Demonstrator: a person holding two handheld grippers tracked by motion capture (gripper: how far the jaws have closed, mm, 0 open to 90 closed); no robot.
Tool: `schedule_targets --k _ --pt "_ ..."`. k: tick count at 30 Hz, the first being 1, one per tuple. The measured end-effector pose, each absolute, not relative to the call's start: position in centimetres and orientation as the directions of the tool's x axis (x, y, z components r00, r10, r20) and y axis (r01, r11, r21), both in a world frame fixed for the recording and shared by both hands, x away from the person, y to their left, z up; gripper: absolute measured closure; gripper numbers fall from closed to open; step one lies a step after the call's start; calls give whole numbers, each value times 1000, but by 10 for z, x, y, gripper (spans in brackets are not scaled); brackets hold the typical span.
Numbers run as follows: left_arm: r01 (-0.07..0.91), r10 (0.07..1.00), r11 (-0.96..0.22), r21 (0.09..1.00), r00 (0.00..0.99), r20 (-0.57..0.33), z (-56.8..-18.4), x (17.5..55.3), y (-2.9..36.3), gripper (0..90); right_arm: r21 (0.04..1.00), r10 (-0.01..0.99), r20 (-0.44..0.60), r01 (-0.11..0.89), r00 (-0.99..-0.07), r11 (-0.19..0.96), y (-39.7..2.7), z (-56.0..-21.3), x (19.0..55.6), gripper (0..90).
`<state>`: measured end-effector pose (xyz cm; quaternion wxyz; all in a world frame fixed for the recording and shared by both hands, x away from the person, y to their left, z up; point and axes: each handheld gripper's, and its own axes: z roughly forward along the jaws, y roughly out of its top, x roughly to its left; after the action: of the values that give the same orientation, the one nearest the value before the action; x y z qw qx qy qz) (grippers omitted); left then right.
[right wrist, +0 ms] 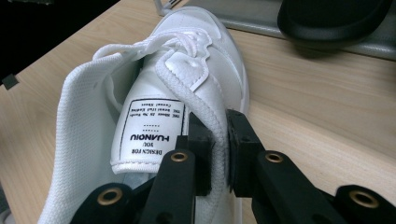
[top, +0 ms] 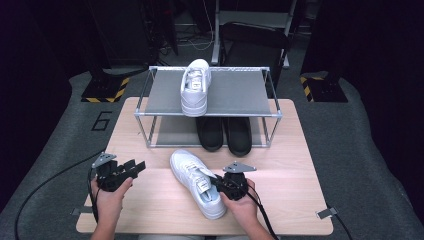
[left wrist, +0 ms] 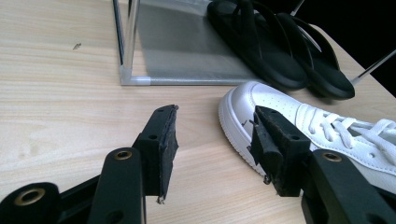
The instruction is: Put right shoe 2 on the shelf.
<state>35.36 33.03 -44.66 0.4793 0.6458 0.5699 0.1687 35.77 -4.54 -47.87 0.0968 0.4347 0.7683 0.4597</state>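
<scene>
2 fingers [right wrist: 243, 140] astride sneaker collar [right wrist: 215, 126]

Glossy white leather-look sneaker [right wrist: 187, 70], mesh-lined

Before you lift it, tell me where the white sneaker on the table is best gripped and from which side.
Grip the white sneaker by the padded collar wall beside the tongue, coming from its heel end, the person's side. The opening faces up, so one jaw fits inside and one outside. The right gripper is already shut on that edge there. The left gripper stands open near the toe, holding nothing.
</scene>
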Motion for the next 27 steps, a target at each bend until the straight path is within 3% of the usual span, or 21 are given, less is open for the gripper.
schedule_targets --k 12,27 --pt "571 897 112 813 293 -330 -446 352 333 500 784 739 319 604 -594 147 -62 -466 354 827" --pt "573 901 117 811 282 -329 -447 348 335 500 799 746 312 588 -588 129 -106 -422 354 826"
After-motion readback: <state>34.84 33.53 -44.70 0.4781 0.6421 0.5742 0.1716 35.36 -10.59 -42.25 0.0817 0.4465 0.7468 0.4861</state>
